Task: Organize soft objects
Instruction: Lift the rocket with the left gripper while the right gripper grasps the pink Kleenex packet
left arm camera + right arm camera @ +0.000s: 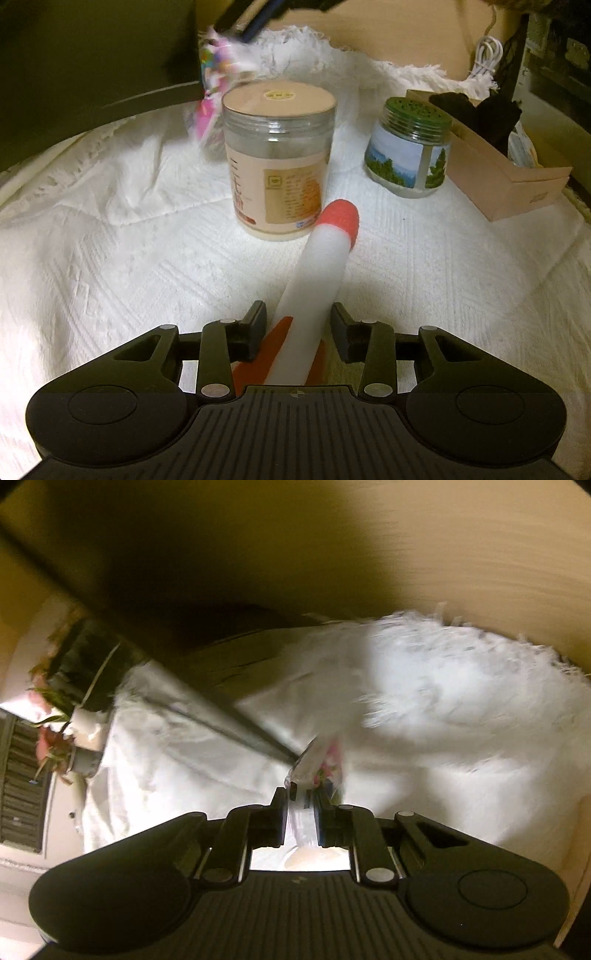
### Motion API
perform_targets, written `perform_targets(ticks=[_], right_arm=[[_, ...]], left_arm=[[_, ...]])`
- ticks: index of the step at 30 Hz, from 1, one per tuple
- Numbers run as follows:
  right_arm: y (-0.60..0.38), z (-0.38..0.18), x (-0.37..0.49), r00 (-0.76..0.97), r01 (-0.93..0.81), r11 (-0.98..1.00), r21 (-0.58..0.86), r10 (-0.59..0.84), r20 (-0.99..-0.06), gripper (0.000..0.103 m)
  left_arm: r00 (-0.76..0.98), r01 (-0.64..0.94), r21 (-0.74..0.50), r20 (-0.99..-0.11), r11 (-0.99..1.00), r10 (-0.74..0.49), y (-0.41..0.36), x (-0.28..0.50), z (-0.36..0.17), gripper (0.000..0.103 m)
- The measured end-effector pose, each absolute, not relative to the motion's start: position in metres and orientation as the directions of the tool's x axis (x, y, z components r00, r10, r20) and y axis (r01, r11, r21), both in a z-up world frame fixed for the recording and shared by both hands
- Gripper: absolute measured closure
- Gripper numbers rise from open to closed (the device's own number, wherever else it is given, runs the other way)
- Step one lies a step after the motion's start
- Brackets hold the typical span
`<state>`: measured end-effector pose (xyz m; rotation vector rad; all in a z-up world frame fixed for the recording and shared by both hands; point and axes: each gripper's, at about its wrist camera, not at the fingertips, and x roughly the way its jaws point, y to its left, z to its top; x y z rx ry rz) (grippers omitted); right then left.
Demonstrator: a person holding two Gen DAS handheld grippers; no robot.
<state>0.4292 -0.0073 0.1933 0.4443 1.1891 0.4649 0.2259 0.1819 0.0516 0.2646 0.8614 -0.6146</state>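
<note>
Two grippers are mine, one in each hand. The left gripper (299, 328) hangs low over the white bedspread (110, 258), and a white foam rocket (317, 288) with a red nose and red fins runs up between its jaws; the jaws stand apart on either side of the foam body, with a gap showing at the right one, so I hold nothing tightly there. Just past the rocket's nose stands a clear plastic jar (279, 162) with a tan lid, upright on the bedspread. To its right sits a squat glass jar (410, 144) with a green perforated lid and a landscape label, and just beside that, toward the bed's right edge, a cardboard box (506, 184) with dark fabric (480, 114) in it. A fluffy white rug (332, 59) lies at the far edge of the bed. The right gripper (301, 805) has its jaws nearly together, clamped on a clear plastic packet (317, 764) with pink and coloured bits inside; in the left view that packet hangs blurred near the far left of the bed, behind the plastic jar. Much of the right view is smeared, so finer detail I cannot tell.
</note>
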Motion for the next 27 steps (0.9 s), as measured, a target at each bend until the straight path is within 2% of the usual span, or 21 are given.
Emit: perform_targets(ticks=[1, 9, 11, 12, 13, 15, 19, 23, 27], right_arm=[[-0.004, 0.198, 0.426, 0.288, -0.119, 0.809, 0.575, 0.582, -0.760, 0.103], [0.038, 0.238, 0.381, 0.264, -0.303, 0.773, 0.557, 0.630, -0.730, 0.102], [0.050, 0.243, 0.371, 0.350, -0.370, 0.821, 0.434, 0.556, -0.754, 0.099], [0.055, 0.244, 0.365, 0.399, -0.401, 0.845, 0.355, 0.510, -0.762, 0.093], [0.062, 0.241, 0.360, 0.447, -0.418, 0.864, 0.282, 0.465, -0.764, 0.081], [0.070, 0.237, 0.346, 0.523, -0.438, 0.885, 0.161, 0.396, -0.755, 0.064], [0.116, 0.209, 0.305, 0.620, -0.551, 0.822, -0.145, 0.286, -0.731, 0.063], [0.182, 0.143, 0.272, 0.722, -0.595, 0.613, -0.521, 0.121, -0.682, 0.063], [0.217, 0.070, 0.271, 0.798, -0.540, 0.443, -0.716, -0.001, -0.603, 0.064]], left_arm=[[0.496, 0.600, -0.027, -0.771, 0.799, -0.399, 0.183, 0.225, 0.052, 0.064], [0.528, 0.539, -0.039, -0.763, 0.841, -0.373, 0.212, 0.207, 0.055, 0.070], [0.556, 0.494, -0.024, -0.760, 0.869, -0.337, 0.225, 0.201, 0.057, 0.071], [0.565, 0.474, -0.029, -0.757, 0.880, -0.329, 0.233, 0.201, 0.058, 0.071], [0.578, 0.439, -0.044, -0.750, 0.897, -0.320, 0.244, 0.200, 0.061, 0.071], [0.606, 0.369, -0.076, -0.736, 0.926, -0.302, 0.263, 0.200, 0.065, 0.071], [0.649, 0.245, -0.135, -0.713, 0.960, -0.265, 0.294, 0.206, 0.071, 0.071], [0.696, 0.165, -0.164, -0.679, 0.972, -0.233, 0.314, 0.202, 0.080, 0.071], [0.710, 0.105, -0.175, -0.676, 0.979, -0.197, 0.333, 0.196, 0.079, 0.071]])
